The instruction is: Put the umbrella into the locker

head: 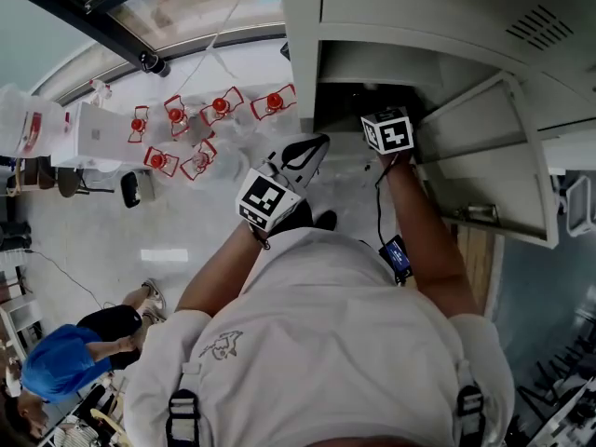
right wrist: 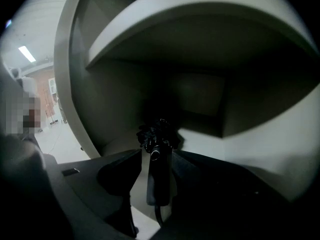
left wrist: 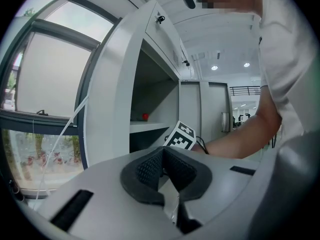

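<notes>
A black folded umbrella (right wrist: 159, 136) lies inside the dark locker compartment (right wrist: 200, 99), its handle pointing back at me. My right gripper (right wrist: 157, 158) reaches into that compartment with the handle between its jaws. The jaws stand wide; a gap shows beside the left pad (right wrist: 122, 169), so nothing is gripped. In the head view only the right gripper's marker cube (head: 388, 130) shows at the locker opening (head: 358, 96). My left gripper (head: 300, 155) hangs outside the locker, to its left, its pads (left wrist: 150, 166) pressed together with nothing between them.
The locker door (head: 494, 156) swings open to the right of my right arm. A small red thing (left wrist: 145, 116) sits on the shelf of the compartment above. A window with red chairs (head: 219, 110) behind it is at left. A person in blue (head: 56, 361) sits at lower left.
</notes>
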A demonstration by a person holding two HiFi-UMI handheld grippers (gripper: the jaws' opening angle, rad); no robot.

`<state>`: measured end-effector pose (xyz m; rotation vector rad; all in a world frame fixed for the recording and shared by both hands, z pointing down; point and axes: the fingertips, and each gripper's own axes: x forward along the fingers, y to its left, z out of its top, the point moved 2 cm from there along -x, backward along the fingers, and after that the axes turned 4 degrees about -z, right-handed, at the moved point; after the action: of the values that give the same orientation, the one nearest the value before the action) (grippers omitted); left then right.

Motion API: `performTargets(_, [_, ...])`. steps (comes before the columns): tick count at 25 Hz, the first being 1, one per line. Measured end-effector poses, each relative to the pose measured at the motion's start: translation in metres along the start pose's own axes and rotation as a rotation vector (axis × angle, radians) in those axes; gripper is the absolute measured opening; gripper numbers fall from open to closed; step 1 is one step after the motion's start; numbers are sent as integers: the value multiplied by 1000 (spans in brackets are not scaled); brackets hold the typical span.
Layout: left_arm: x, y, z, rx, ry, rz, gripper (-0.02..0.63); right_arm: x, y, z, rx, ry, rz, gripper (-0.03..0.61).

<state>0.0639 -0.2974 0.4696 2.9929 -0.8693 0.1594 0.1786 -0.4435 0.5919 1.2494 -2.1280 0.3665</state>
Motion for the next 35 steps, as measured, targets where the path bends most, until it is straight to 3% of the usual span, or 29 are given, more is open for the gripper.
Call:
performTargets(3, [2, -3, 5, 0, -8, 2, 11, -21, 4, 9, -7, -61, 0, 157])
performTargets(8, [5, -17, 16, -27, -31, -3, 11, -69, 22, 24, 2, -183, 75, 52])
performTargets(18, [15, -29, 34, -34, -70, -13, 11, -166, 52, 41, 38, -356, 134, 43])
performTargets(27, [-3, -28, 61, -22, -95, 5, 11, -201, 72, 69, 28, -446, 161, 43])
performTargets(35, [-37, -15, 76, 5, -119, 29, 11, -207, 102, 74, 45, -456, 168, 43])
